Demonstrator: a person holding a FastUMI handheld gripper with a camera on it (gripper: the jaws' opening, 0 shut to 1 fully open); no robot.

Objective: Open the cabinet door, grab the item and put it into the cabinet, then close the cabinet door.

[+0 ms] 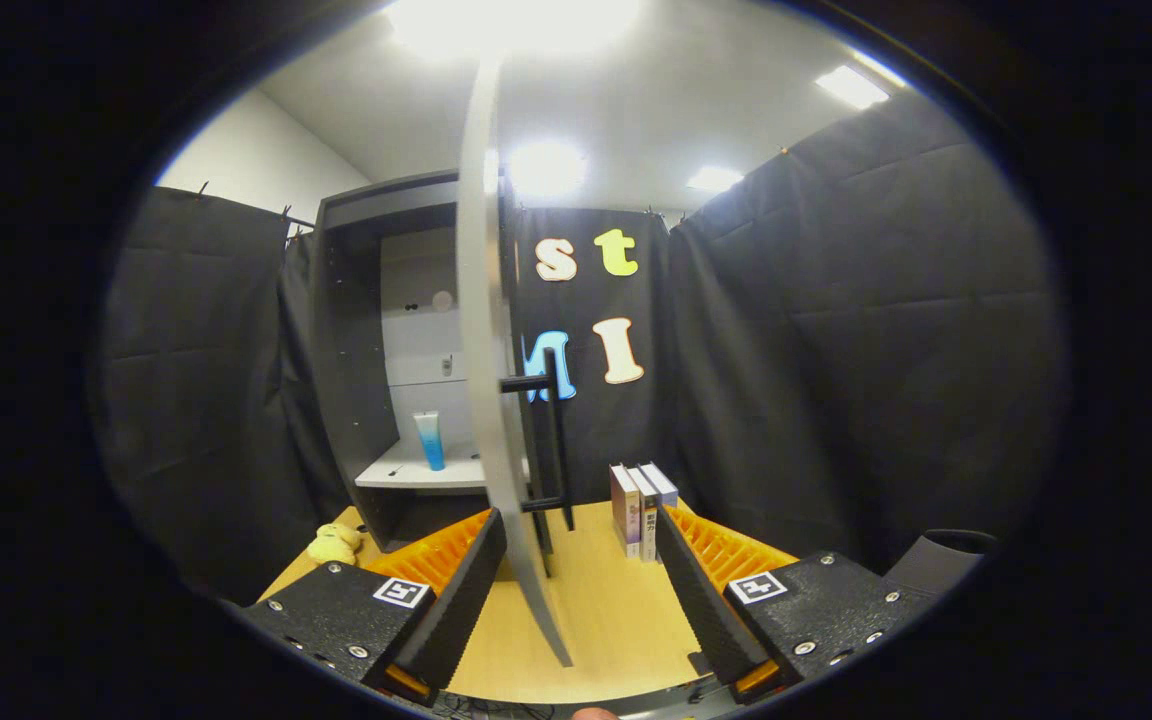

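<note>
**Door Open, Item On Shelf: Closing Step**

Gripper view: the gripper (576,590) is spread wide and holds nothing; the cabinet door (489,400) stands edge-on between its fingers. The door is a rigid panel, likely light on its hinges; take hold at the vertical bar handle (558,440) or push the panel face. The tube (429,440) stands upright on the cabinet shelf (416,475), far left. Books (641,510) stand right of the door.
</note>
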